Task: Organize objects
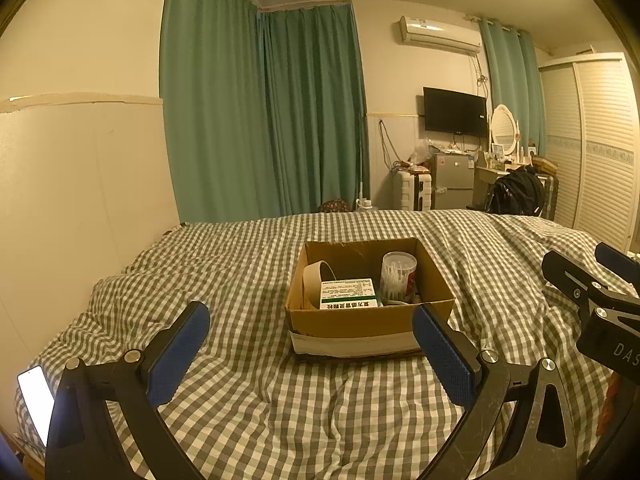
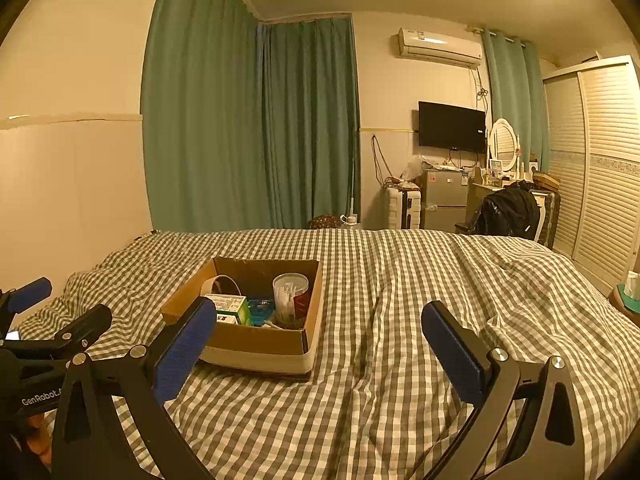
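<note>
A brown cardboard box (image 1: 370, 322) (image 2: 256, 344) stands on the checked bedcover (image 1: 248, 280) (image 2: 400, 300). Inside it are a roll of tape (image 1: 316, 280) (image 2: 220, 282), a green and white medicine carton (image 1: 349, 294) (image 2: 230, 307) and a clear tub of cotton swabs (image 1: 398, 276) (image 2: 290, 294). My left gripper (image 1: 310, 334) is open, its blue pads on either side of the box's near wall, held short of it. My right gripper (image 2: 320, 334) is open too, to the right of the box. Neither holds anything.
A lit phone (image 1: 36, 394) lies at the bed's left edge. The other gripper shows at the right edge (image 1: 592, 300) of the left wrist view and the left edge (image 2: 48, 340) of the right wrist view. Beyond the bed stand a fridge (image 1: 452, 180), a wardrobe (image 1: 600, 152) and green curtains (image 1: 264, 120).
</note>
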The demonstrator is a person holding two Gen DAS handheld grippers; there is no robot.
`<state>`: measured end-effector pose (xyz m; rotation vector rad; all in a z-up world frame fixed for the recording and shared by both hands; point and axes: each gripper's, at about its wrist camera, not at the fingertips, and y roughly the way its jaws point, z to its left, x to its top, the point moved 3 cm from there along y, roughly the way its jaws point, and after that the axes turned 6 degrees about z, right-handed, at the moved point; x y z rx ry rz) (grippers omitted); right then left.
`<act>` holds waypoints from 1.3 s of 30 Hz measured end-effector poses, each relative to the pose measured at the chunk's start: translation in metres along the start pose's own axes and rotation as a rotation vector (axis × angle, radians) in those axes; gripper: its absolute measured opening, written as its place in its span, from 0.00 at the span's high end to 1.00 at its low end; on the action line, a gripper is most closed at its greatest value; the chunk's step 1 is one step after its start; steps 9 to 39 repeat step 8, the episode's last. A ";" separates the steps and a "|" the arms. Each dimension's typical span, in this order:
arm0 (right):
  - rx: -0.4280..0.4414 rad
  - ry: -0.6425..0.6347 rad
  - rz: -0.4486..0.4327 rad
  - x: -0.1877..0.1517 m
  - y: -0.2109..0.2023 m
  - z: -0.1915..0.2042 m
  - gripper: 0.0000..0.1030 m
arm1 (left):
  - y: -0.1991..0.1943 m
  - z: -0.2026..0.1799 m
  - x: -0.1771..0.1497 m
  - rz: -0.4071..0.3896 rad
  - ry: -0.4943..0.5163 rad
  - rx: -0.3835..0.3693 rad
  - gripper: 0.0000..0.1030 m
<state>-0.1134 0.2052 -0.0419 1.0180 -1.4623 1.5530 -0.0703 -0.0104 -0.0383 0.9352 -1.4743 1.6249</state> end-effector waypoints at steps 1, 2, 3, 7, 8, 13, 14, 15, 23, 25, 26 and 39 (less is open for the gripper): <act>0.000 0.000 0.000 0.000 0.000 0.000 0.00 | 0.000 0.000 0.000 0.001 -0.001 -0.001 0.00; 0.000 0.000 0.000 0.000 0.000 0.000 0.00 | 0.000 0.000 0.000 0.003 -0.003 -0.003 0.00; 0.000 0.001 0.001 0.000 0.000 0.000 0.00 | 0.000 0.001 0.000 0.005 -0.006 -0.004 0.00; 0.001 0.001 0.003 -0.001 0.001 0.000 0.00 | 0.001 0.002 -0.001 0.009 -0.015 -0.003 0.00; 0.001 0.001 0.004 -0.001 0.001 0.000 0.00 | 0.001 0.003 -0.001 0.012 -0.018 -0.004 0.00; 0.001 0.001 0.004 -0.001 0.001 0.000 0.00 | 0.001 0.003 -0.001 0.012 -0.018 -0.004 0.00; 0.001 0.001 0.004 -0.001 0.001 0.000 0.00 | 0.001 0.003 -0.001 0.012 -0.018 -0.004 0.00; 0.001 0.001 0.004 -0.001 0.001 0.000 0.00 | 0.001 0.003 -0.001 0.012 -0.018 -0.004 0.00; 0.001 0.001 0.004 -0.001 0.001 0.000 0.00 | 0.001 0.003 -0.001 0.012 -0.018 -0.004 0.00; 0.001 0.001 0.004 -0.001 0.001 0.000 0.00 | 0.001 0.003 -0.001 0.012 -0.018 -0.004 0.00; 0.001 0.001 0.004 -0.001 0.001 0.000 0.00 | 0.001 0.003 -0.001 0.012 -0.018 -0.004 0.00; 0.001 0.001 0.004 -0.001 0.001 0.000 0.00 | 0.001 0.003 -0.001 0.012 -0.018 -0.004 0.00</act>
